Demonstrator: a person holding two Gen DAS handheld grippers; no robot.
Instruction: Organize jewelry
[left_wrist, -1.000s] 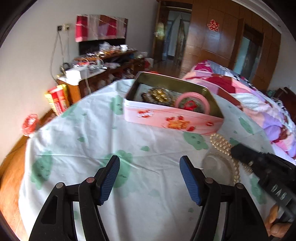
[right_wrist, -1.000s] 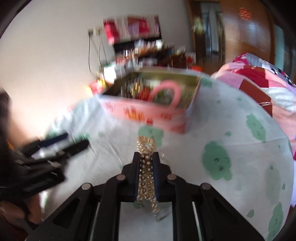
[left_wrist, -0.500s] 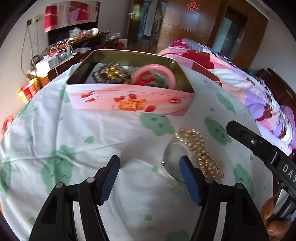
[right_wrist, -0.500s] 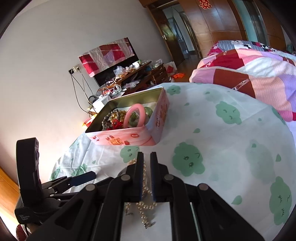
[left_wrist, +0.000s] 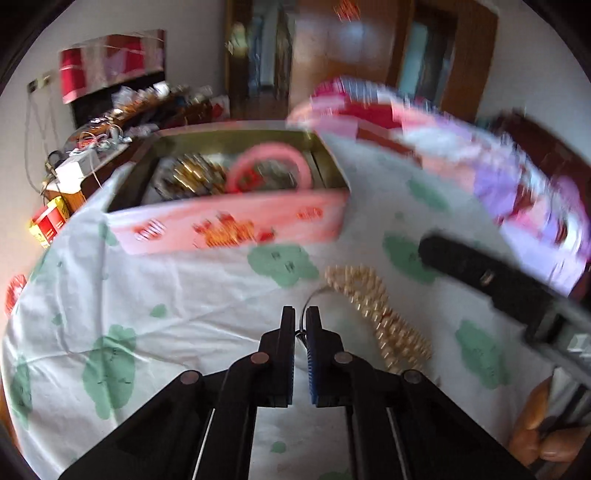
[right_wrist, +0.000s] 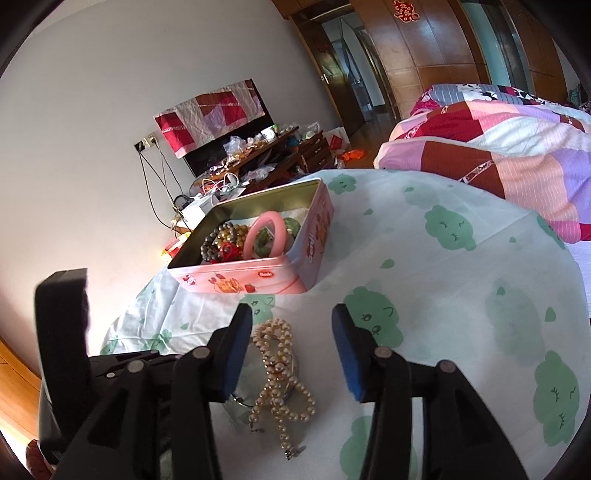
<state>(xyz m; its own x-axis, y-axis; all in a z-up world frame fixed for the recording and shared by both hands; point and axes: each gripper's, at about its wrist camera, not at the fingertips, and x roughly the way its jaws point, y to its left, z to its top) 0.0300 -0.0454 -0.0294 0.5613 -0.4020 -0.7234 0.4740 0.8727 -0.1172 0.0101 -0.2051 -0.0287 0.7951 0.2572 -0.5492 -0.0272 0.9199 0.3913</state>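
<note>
Tablecloth (right_wrist: 461, 280) bears one tin (right_wrist: 258, 273), one pearl necklace (right_wrist: 277, 373); left hand-held gripper (left_wrist: 301, 314) pinches ring (left_wrist: 314, 295), right (right_wrist: 291, 321) opening.

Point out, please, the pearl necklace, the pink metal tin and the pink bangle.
pearl necklace (right_wrist: 277, 373), right wrist view, middle strands.
pink metal tin (right_wrist: 240, 281), right wrist view, near wall.
pink bangle (right_wrist: 269, 230), right wrist view, top arc.

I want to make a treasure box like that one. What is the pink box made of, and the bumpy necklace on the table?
The pink box looks like thin metal: its bare inner walls shine dull gold, and the outside is printed glossy pink. The necklace looks like strung pearl beads, round, creamy and softly shiny; real or plastic, I cannot tell.
</note>
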